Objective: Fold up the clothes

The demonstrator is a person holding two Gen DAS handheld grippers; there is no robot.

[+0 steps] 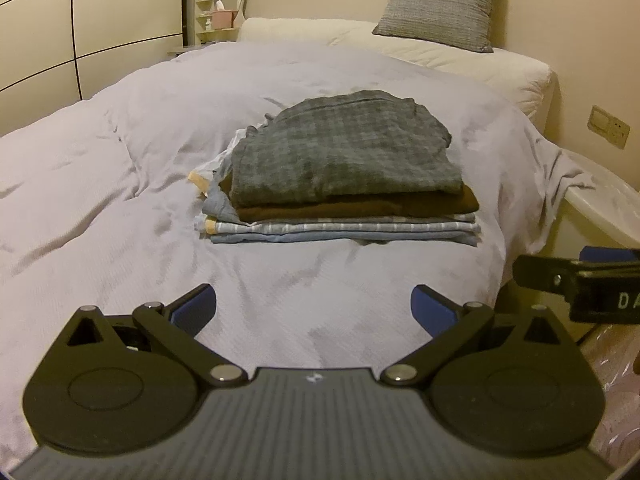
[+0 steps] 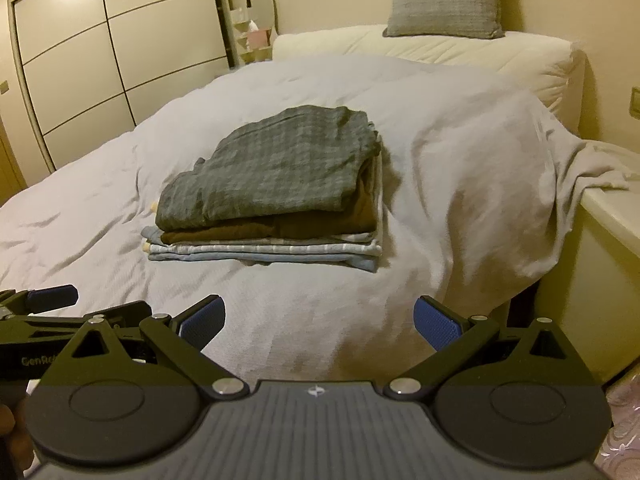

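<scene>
left gripper (image 1: 314, 310) and right gripper (image 2: 320, 320), both spread wide and empty, hover over bare duvet (image 1: 100, 184) near the bed's foot; folded clothes stack (image 1: 340, 176) lies mid-bed, well apart from both, duvet edges clear.

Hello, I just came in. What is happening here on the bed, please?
A person holds two handheld grippers over a bed and is folding clothes. A stack of folded clothes lies on the pale cover: a grey checked piece on top, a brown one under it, and striped blue pieces at the bottom. The left gripper and the right gripper are both open, hold nothing and hover short of the stack. No unfolded garment is in view.
</scene>
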